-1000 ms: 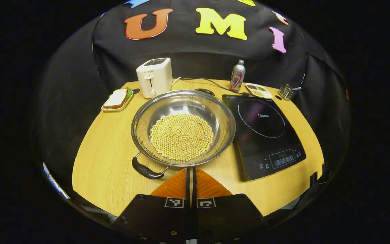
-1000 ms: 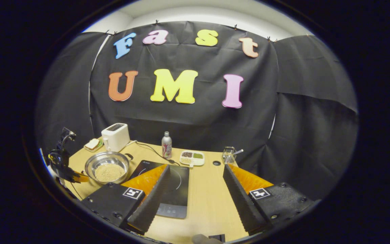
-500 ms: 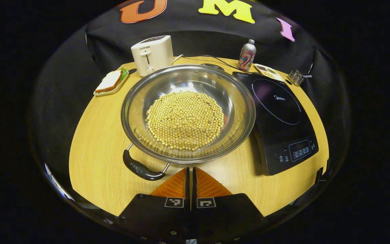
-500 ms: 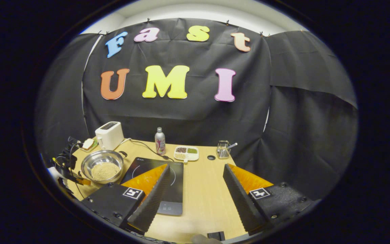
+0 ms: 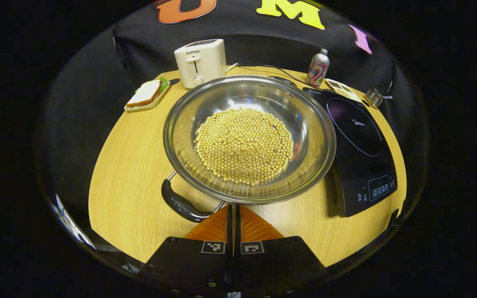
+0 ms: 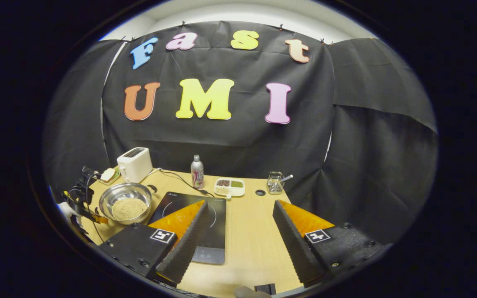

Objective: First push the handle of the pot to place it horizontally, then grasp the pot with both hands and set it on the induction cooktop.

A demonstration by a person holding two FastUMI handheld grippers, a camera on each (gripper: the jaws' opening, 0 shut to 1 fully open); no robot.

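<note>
Round wooden table bearing, largest first: the steel pot of pale beans, left of and just beside the black induction cooktop; white toaster at the rear; sandwich plate at rear left; slim bottle; small sectioned dish; wire holder. The pot's near black handle lies oblique at lower left, just ahead of the left gripper, whose fingers are pressed together and empty. The right gripper hovers over the table's right side, fingers wide apart, holding nothing. Compared with half a second ago, the pot looms larger and nearer the left gripper; the right gripper view is nearly unchanged.
</note>
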